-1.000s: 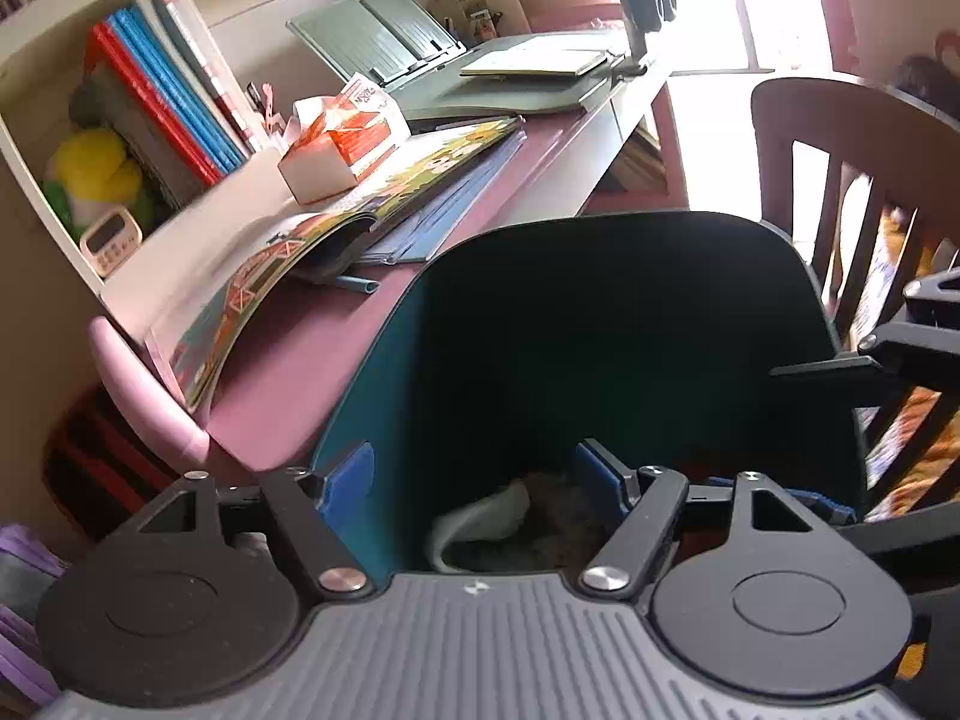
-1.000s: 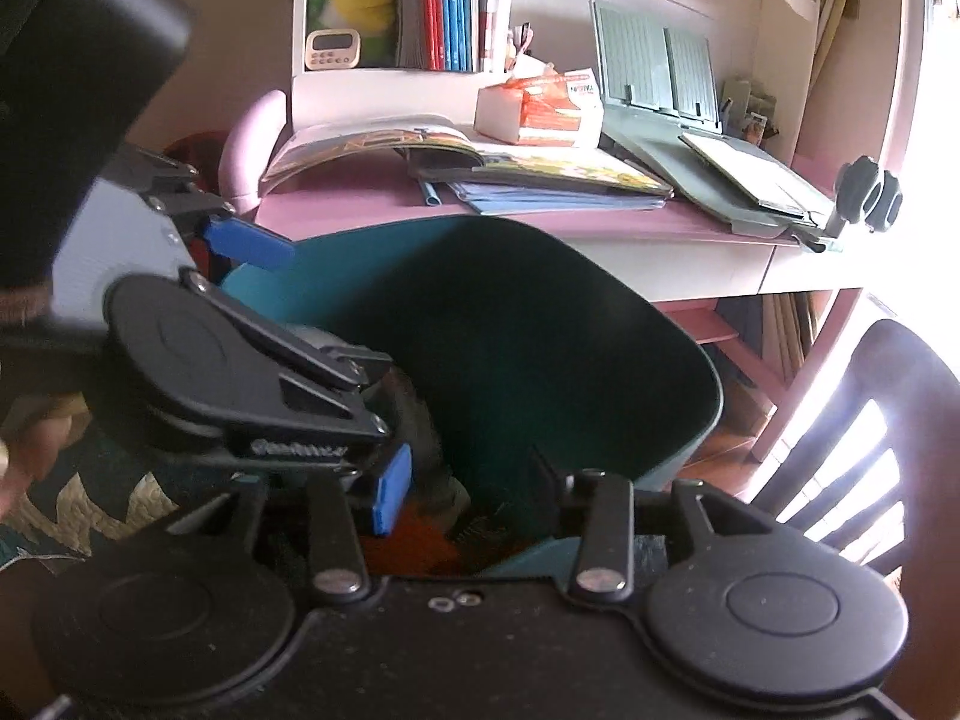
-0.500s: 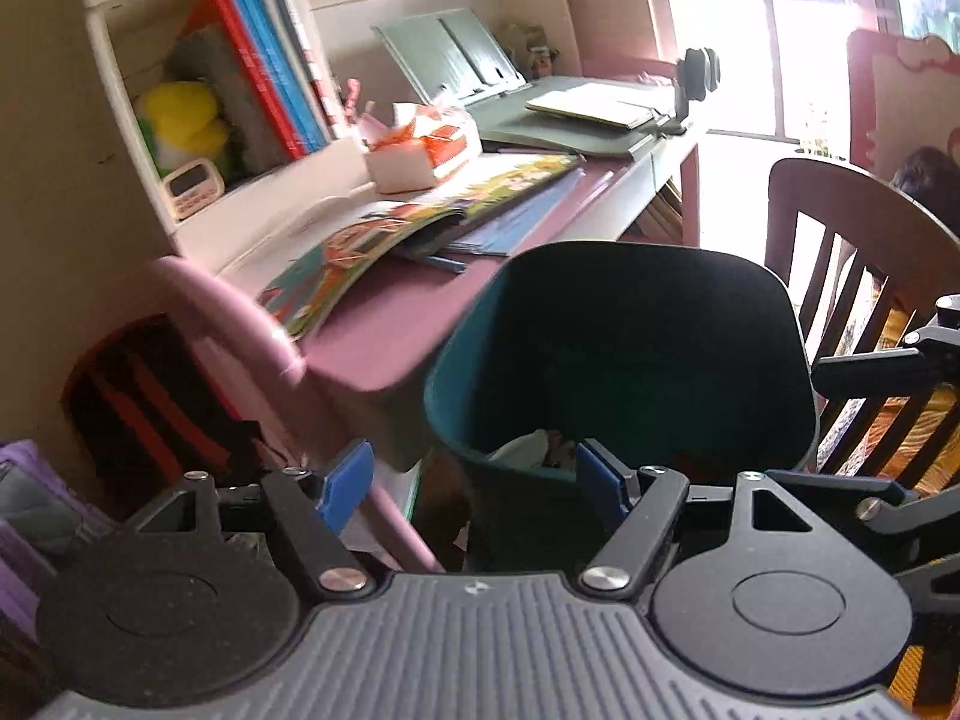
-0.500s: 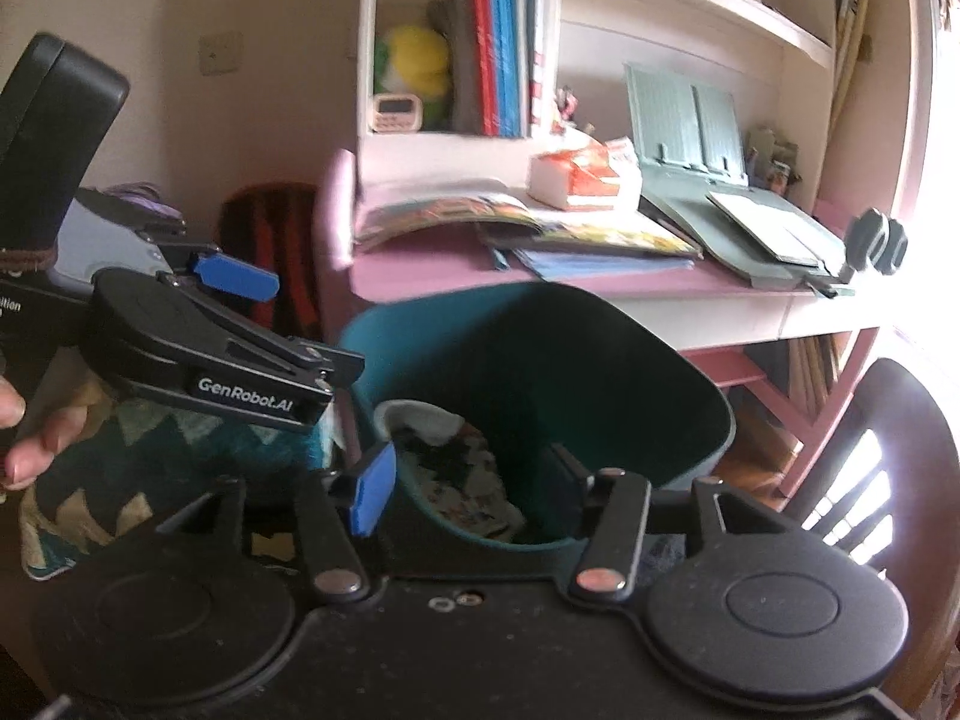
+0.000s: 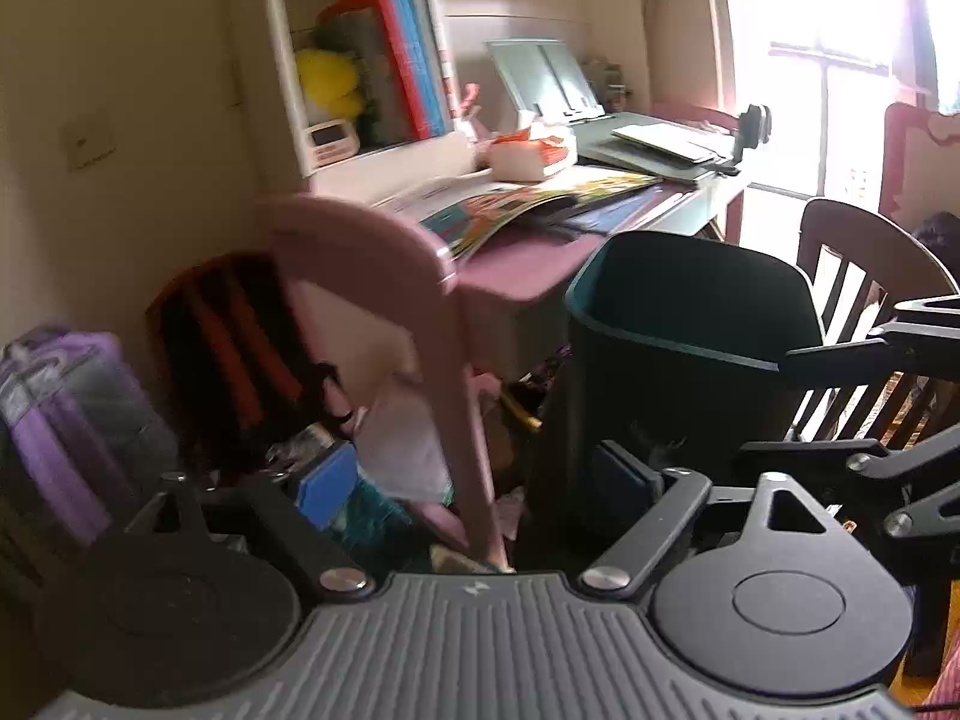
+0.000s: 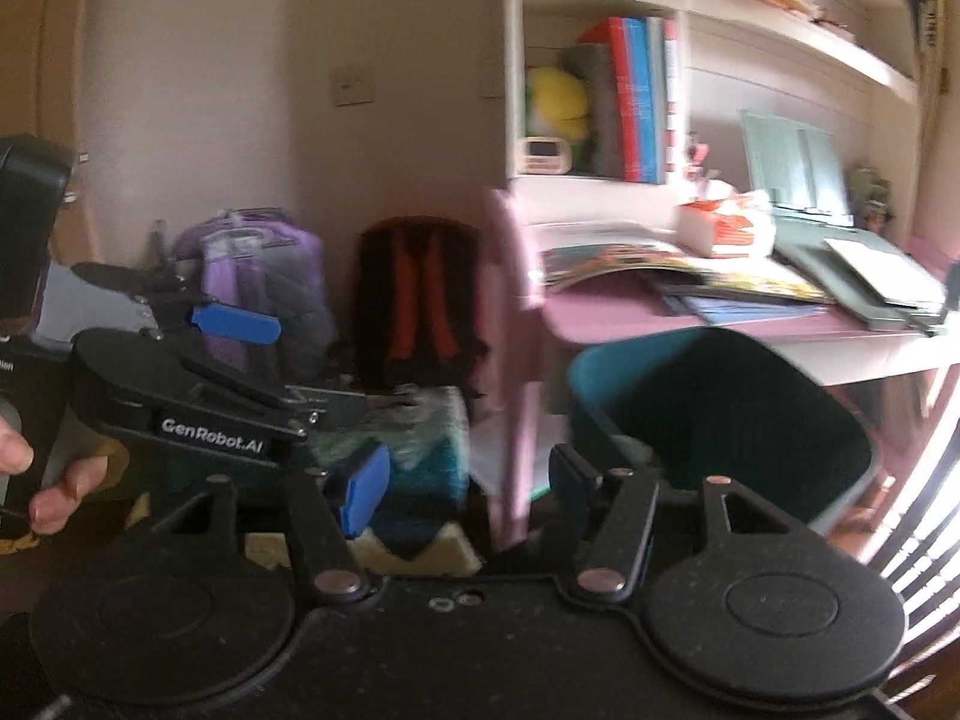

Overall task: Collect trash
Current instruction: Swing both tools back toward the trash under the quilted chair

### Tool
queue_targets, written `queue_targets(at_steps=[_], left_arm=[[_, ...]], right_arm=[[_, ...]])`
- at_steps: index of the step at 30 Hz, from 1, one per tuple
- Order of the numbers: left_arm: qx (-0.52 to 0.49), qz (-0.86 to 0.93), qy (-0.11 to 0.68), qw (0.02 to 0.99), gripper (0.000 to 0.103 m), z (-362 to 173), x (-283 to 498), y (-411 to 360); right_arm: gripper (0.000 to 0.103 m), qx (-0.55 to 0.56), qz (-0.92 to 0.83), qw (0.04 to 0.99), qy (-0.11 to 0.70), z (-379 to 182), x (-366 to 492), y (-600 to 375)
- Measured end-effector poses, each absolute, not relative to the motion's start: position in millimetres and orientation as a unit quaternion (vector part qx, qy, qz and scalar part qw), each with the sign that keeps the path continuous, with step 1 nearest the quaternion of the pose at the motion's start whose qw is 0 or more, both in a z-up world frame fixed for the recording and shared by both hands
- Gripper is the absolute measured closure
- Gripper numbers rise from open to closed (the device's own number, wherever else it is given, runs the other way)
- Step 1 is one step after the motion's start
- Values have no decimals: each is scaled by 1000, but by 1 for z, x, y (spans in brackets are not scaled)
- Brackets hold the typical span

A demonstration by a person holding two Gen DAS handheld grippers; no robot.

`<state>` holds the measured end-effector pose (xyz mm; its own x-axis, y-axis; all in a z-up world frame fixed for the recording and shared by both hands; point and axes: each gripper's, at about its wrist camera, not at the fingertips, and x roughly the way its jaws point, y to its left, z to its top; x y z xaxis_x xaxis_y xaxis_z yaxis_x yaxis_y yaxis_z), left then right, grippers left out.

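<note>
The dark teal trash bin point(image 5: 690, 324) stands on the floor against the pink desk point(image 5: 516, 276); in the right wrist view the bin point(image 6: 720, 396) is right of centre. Its contents are hidden from here. My left gripper point(image 5: 474, 483) hangs back from the bin, left of it, facing the desk's pink side panel. Its jaws are opening, with nothing between the blue pads. My right gripper point(image 6: 468, 480) is also back from the bin, its jaws opening and empty. The left gripper point(image 6: 312, 360) shows from the side in the right wrist view, held by a hand point(image 6: 42, 480).
A purple backpack point(image 6: 258, 276) and a red-and-black backpack point(image 6: 420, 300) lean on the wall left of the desk. Open picture books point(image 6: 630, 258) and a tissue box point(image 6: 726, 222) lie on the desk. A dark wooden chair point(image 5: 870, 252) stands right of the bin.
Both grippers have drawn back and up from over the bin's mouth. The bin now sits farther off and to the right, and both pairs of jaws stand wider.
</note>
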<state>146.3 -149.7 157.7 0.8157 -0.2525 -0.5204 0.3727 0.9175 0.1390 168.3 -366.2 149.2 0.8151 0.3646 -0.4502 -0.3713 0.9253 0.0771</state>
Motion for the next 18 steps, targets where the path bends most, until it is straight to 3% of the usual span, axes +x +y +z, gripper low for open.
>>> queue_targets(at_steps=[3, 18], left_arm=[[103, -154, 251, 950, 6, 151, 133, -119], [-3, -104, 275, 956, 0, 72, 98, 49]], right_arm=[[44, -10, 217, 948, 233, 147, 166, -343], [43, -9, 338, 904, 261, 87, 164, -216]])
